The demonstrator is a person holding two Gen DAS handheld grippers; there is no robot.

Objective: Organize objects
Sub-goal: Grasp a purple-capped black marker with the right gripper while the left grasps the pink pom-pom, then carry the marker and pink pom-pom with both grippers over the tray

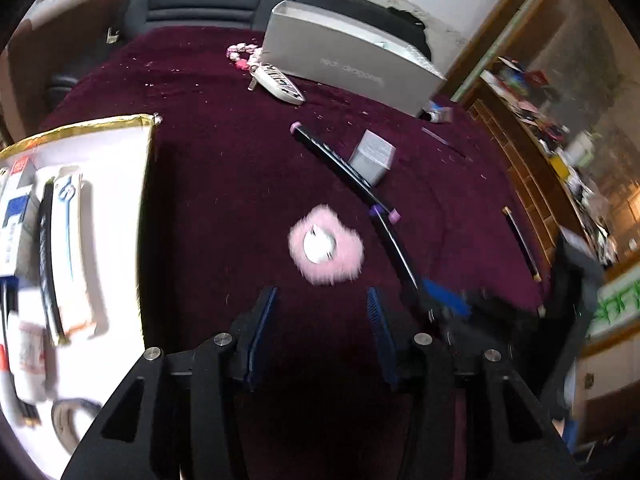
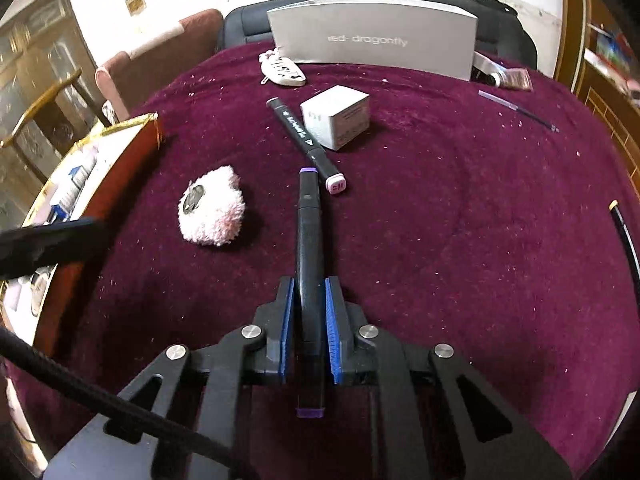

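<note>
My right gripper (image 2: 310, 284) is shut on a black marker with purple ends (image 2: 308, 232), which runs forward between the blue pads over the maroon cloth. The same marker (image 1: 394, 240) shows in the left wrist view, right of my left gripper (image 1: 324, 294). That gripper is open with nothing between its fingers, just short of a pink fluffy ball (image 1: 326, 244) with a white disc on it. A second black marker with a pink cap (image 2: 304, 136) lies beyond, against a small white box (image 2: 340, 116). The gold-rimmed box (image 1: 80, 130) at the left holds several items.
A grey box lid (image 2: 376, 40) stands at the table's far edge with a white key fob (image 2: 284, 70) beside it. A thin pen (image 2: 516, 110) and a black stick with a gold tip (image 2: 624, 232) lie at the right. Wooden shelves (image 1: 532, 168) flank the table.
</note>
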